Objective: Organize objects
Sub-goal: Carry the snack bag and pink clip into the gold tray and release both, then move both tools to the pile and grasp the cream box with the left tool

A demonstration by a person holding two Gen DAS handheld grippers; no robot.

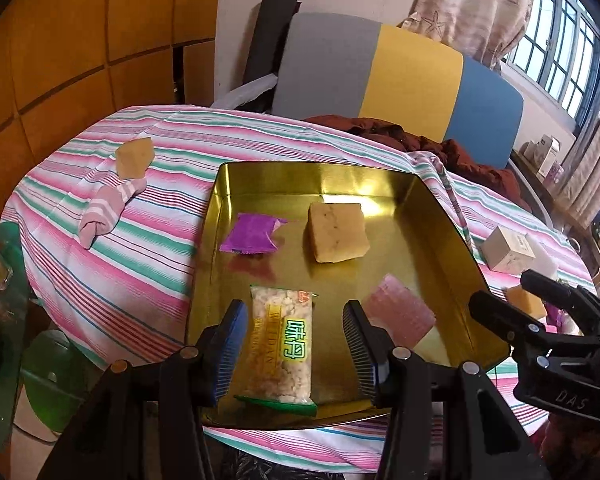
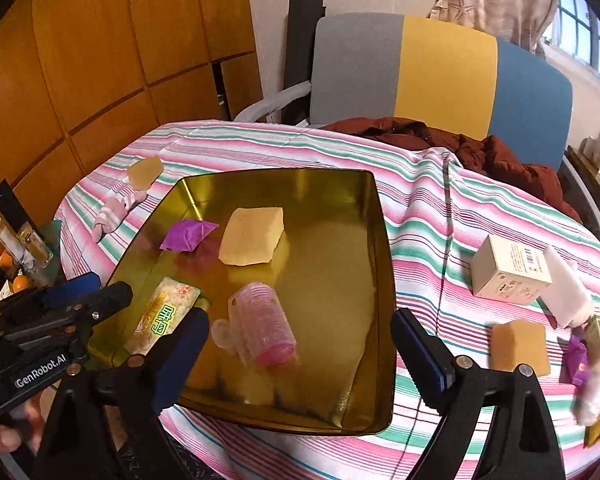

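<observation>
A gold metal tray [image 1: 452, 216] [image 2: 382, 240] sits on the striped table. In it lie a snack packet [image 1: 281, 344] [image 2: 168, 312], a purple wrapper [image 1: 252, 234] [image 2: 186, 234], a tan sponge block [image 1: 338, 232] [image 2: 252, 236] and a pink hair roller [image 1: 400, 314] [image 2: 260, 326]. My left gripper [image 1: 296, 350] is open, its fingers either side of the snack packet, not touching it. It also shows in the right wrist view [image 2: 100, 296]. My right gripper [image 2: 300, 354] is open and empty over the tray's near edge; the left wrist view shows it [image 1: 516, 300] right of the tray.
On the cloth left of the tray lie a tan sponge [image 1: 134, 158] and a rolled pink sock [image 1: 108, 206]. To the right are a small white box [image 2: 508, 274], a white block [image 2: 568, 284], another tan sponge [image 2: 520, 346] and small packets [image 2: 592, 372]. A chair [image 2: 440, 76] holds a brown jacket [image 2: 496, 152].
</observation>
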